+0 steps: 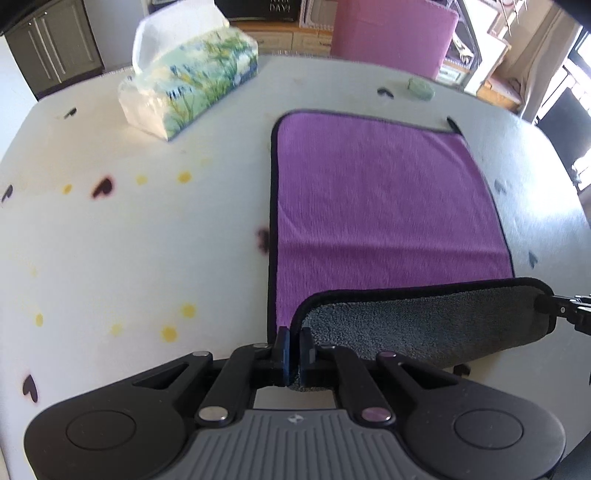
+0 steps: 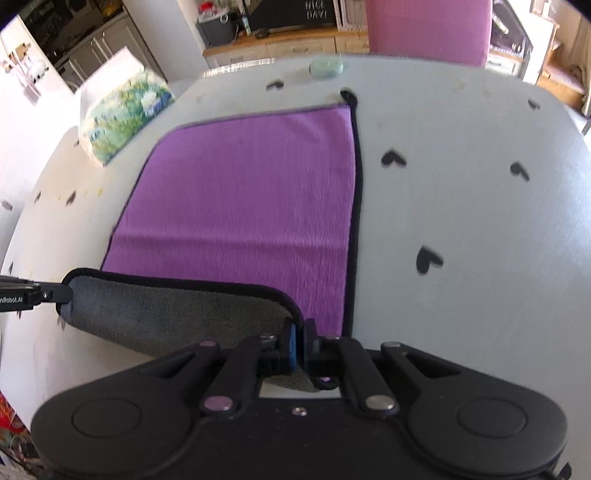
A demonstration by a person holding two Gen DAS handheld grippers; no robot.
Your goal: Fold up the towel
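A purple towel with black trim and a grey underside lies flat on the white table; it also shows in the right wrist view. Its near edge is lifted and curled over, grey side up. My left gripper is shut on the towel's near left corner. My right gripper is shut on the near right corner. Each gripper shows at the edge of the other's view, the right gripper and the left gripper, holding the raised edge taut between them.
A floral tissue pack lies at the far left of the table. A small green object sits near the far edge. A pink chair stands behind the table. The tablecloth has dark heart prints and yellow dots.
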